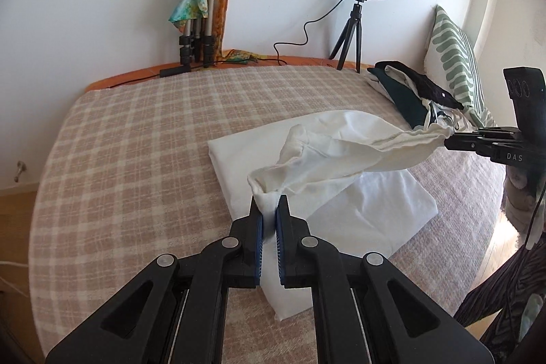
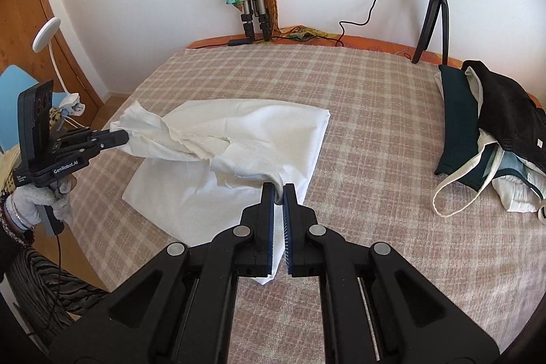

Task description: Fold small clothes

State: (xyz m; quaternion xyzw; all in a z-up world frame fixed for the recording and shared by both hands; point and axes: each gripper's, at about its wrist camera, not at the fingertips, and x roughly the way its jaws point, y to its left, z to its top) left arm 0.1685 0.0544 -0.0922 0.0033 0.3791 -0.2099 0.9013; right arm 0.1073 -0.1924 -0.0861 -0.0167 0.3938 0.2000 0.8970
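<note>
You had the black left gripper [image 1: 269, 203] and black right gripper [image 2: 279, 191] each pinching one end of the crumpled white cotton garment [image 1: 341, 156] above the pink-checked bed cover [image 1: 136, 142].

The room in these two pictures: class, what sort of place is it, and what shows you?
Probably a bedroom at home: a bed under a checked blanket, a patterned pillow against the wall, and a pile of clothes waiting to be folded.
</note>
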